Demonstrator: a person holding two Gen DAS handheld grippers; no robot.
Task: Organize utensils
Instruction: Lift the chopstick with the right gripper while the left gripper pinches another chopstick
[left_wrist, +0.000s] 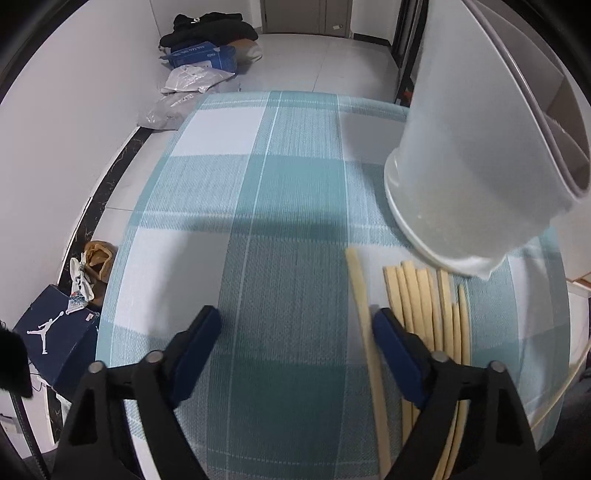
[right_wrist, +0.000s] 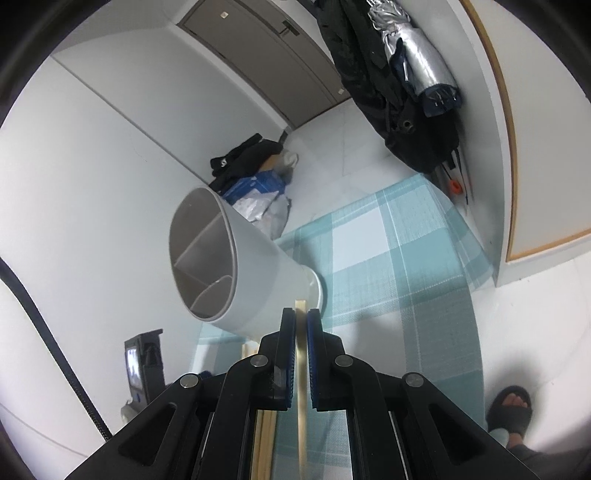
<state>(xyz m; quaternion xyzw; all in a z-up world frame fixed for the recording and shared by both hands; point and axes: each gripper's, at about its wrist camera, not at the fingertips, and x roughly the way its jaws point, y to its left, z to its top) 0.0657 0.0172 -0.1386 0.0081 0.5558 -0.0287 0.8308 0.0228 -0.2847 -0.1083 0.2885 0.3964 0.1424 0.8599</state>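
Chopsticks (left_wrist: 424, 306) lie in a loose bundle on the checked cloth (left_wrist: 280, 229) of the desk, just in front of the white holder (left_wrist: 465, 147), which is the landmark for everything else. One stick (left_wrist: 364, 306) lies a little apart from the bundle, on its side away from the holder's open mouth. The holder stands beside the sticks' far tips, and dividers inside split it into compartments (right_wrist: 201, 254).

The left gripper (left_wrist: 295, 332) hovers over the cloth short of the holder with its fingers (left_wrist: 397, 350) spread wide and nothing between them; the nearer blue finger sits over the gap between the lone stick and the bundle. The right gripper (right_wrist: 302, 325) points toward the holder's base, its fingers (right_wrist: 288, 350) clenched on a single chopstick (right_wrist: 301, 373) that runs lengthwise between the pads, its tip (right_wrist: 300, 304) showing just past them, close to the holder's base. More sticks (right_wrist: 264, 435) show beneath that gripper.

These look like thin, light, stiff wooden or bamboo rods, likely to roll and to slip or pivot in a loose pinch. A hold near the middle, or somewhat toward the thicker end, should keep one from swinging, and firm closure matters more than force. Lying flat and tightly packed, they probably need taking one at a time from the edge of the bundle. The holder looks light, so a nudge could shift it.
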